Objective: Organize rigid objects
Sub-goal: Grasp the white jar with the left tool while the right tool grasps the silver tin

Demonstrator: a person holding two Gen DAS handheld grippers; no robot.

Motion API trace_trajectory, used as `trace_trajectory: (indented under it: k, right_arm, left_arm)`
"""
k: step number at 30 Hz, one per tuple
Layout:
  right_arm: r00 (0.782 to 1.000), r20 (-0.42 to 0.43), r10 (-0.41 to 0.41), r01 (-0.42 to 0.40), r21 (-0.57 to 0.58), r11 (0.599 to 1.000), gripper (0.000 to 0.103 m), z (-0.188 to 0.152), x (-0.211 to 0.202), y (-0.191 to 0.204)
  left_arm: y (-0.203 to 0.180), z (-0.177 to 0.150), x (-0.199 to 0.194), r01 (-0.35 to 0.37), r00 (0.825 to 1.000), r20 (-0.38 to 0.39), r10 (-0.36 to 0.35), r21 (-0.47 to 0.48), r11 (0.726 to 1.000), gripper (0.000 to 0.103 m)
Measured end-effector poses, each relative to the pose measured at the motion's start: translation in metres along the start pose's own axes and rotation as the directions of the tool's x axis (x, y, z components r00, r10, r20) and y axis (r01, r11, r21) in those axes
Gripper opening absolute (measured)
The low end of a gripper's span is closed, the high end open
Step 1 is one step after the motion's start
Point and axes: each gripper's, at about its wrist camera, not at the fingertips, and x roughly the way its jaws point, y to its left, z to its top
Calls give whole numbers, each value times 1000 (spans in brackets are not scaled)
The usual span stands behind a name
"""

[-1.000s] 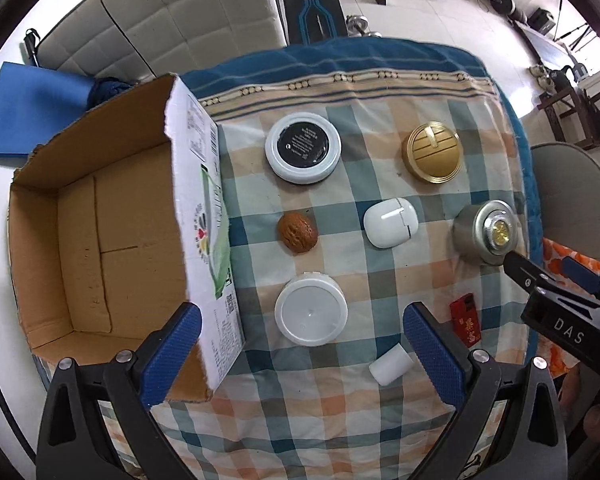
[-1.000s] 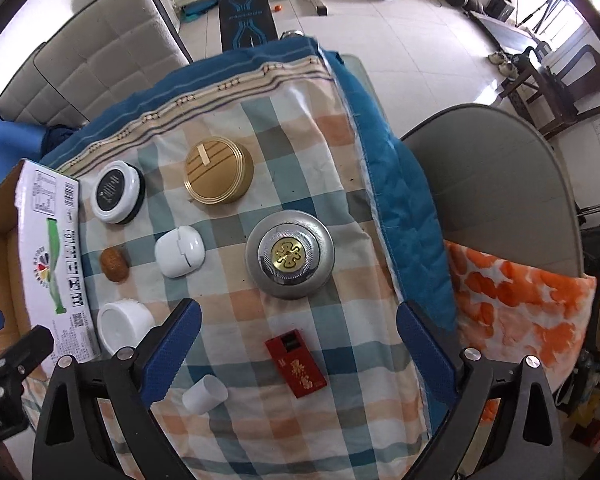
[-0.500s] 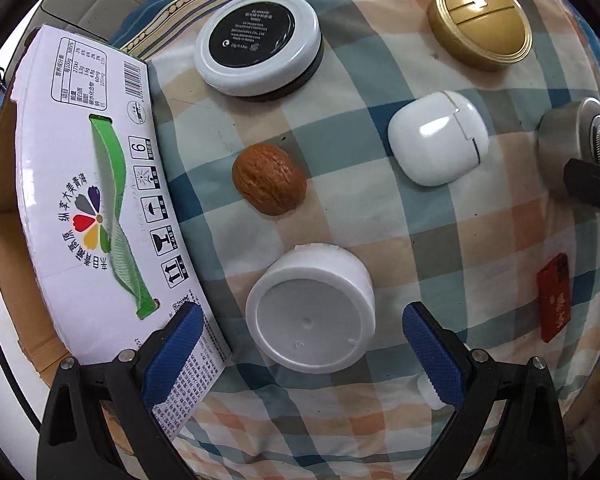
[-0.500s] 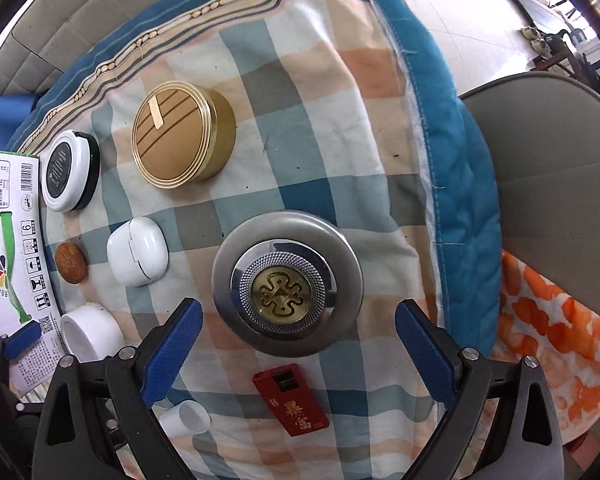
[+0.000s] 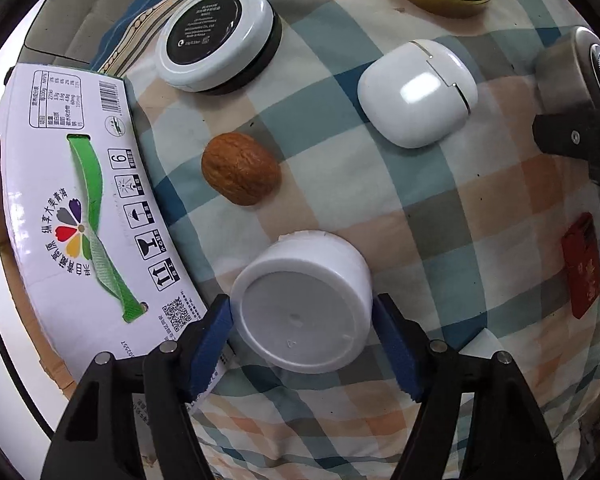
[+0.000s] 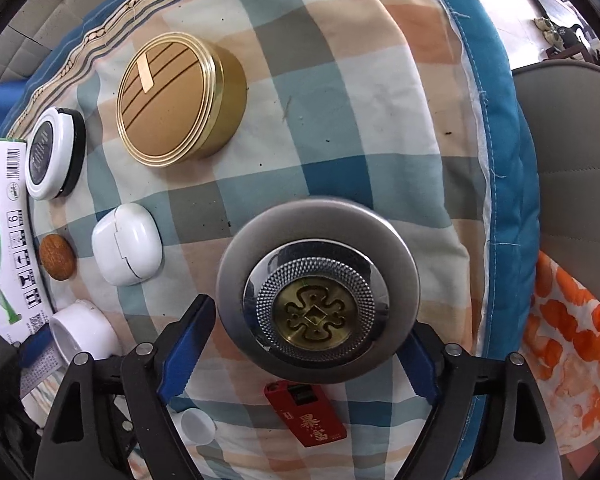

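In the left wrist view my left gripper (image 5: pixel 304 344) has its blue pads on both sides of a white plastic jar (image 5: pixel 302 306) that stands on the checked cloth; the jaws look closed against it. In the right wrist view my right gripper (image 6: pixel 300 352) straddles a round silver tin with a brass emblem (image 6: pixel 318 284), the pads at or very near its sides. Beyond lie a walnut (image 5: pixel 240 168), a white earbud case (image 5: pixel 418 92), a black-and-white round compact (image 5: pixel 216 36) and a gold tin (image 6: pixel 180 96).
A cardboard box (image 5: pixel 72 208) stands at the left edge of the cloth, its printed white side facing the objects. A red lighter (image 6: pixel 306 414) and a small white cap (image 6: pixel 198 426) lie near the front. A grey chair (image 6: pixel 580 160) stands to the right.
Both grippers have come down and forward. The left jaws have narrowed around the white jar and the right jaws around the silver tin.
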Motion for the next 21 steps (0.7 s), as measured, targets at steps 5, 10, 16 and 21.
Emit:
trace_trajectory:
  k: [5, 10, 16, 21]
  right_arm:
    - [1000, 4, -31, 31, -10, 999, 68, -3, 11, 11]
    - [999, 30, -11, 11, 19, 1000, 71, -1, 11, 3]
    - [1000, 24, -17, 16, 47, 999, 73, 8, 17, 1]
    - [1000, 1, -8, 8, 22, 1000, 72, -2, 16, -3]
  left_arm:
    - [-1, -5, -1, 9, 1000, 9, -9, -16, 1000, 70]
    - [8, -10, 12, 40, 998, -49, -40, -14, 999, 71]
    - [35, -10, 29, 168, 984, -39, -175, -142, 975, 67]
    - [42, -12, 22, 266, 964, 28, -266, -196, 944, 65]
